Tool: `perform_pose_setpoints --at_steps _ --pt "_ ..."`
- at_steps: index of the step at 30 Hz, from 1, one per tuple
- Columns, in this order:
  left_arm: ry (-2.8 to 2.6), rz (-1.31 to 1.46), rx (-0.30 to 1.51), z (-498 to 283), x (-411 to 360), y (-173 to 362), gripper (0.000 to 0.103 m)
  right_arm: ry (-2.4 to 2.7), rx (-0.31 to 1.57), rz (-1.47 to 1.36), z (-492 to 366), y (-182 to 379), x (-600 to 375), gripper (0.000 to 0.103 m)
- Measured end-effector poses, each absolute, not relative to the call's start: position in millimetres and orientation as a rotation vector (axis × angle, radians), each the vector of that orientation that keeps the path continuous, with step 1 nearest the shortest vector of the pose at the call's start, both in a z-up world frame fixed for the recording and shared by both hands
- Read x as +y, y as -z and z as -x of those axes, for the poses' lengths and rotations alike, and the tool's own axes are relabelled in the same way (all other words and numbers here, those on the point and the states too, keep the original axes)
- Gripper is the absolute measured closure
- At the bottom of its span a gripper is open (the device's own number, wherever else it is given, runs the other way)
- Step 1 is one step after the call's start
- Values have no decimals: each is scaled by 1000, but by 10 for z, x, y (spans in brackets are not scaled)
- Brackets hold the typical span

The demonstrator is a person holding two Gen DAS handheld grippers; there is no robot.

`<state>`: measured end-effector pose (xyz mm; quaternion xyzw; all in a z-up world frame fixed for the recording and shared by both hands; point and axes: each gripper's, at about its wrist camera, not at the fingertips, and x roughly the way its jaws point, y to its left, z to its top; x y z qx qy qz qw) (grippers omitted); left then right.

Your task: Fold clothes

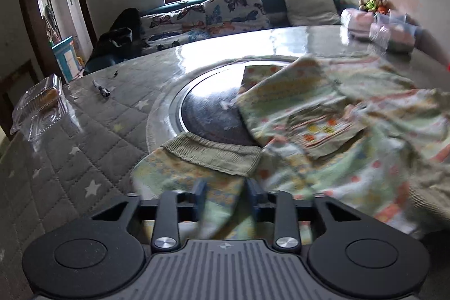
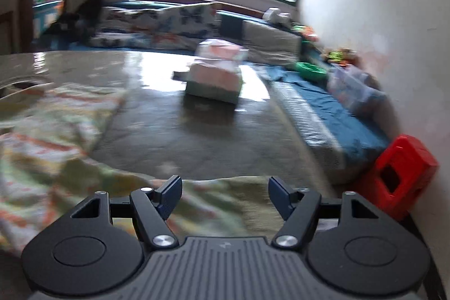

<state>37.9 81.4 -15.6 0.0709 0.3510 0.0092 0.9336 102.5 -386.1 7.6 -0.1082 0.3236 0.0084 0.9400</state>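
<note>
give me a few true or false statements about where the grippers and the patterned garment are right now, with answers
1. The left gripper has its blue fingers closed on a fold of the pale green patterned garment. True.
2. The right gripper is clamped on the garment. False: its jaws stand wide apart above the garment's edge, holding nothing.
3. A clear plastic clamshell container sits at the table's left edge. True.
4. The garment's ribbed olive cuff hangs off the table. False: it lies flat, overlapping the round dark inset in the tabletop.
5. The stacked pink and green tissue packs rest on the garment. False: they sit apart, on the bare glossy table.
</note>
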Motion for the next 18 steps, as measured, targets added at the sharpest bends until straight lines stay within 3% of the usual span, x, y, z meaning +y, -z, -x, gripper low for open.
perform_pose_setpoints --at_steps 1,4,10,14,18 --pt "-26 -141 712 -382 846 157 97 -44 665 219 -1008 -59 -3791 33" --pt "-90 -56 661 -303 1075 38 101 -105 691 215 -1006 14 -3597 33" --pt "-347 166 569 62 1820 -177 102 -156 710 209 -1071 116 -3405 33" --pt "-443 266 617 290 2213 -45 101 -161 728 188 -1063 167 -3409 33" --pt "-495 259 691 377 2274 155 91 -150 764 181 -1061 265 -3443 33"
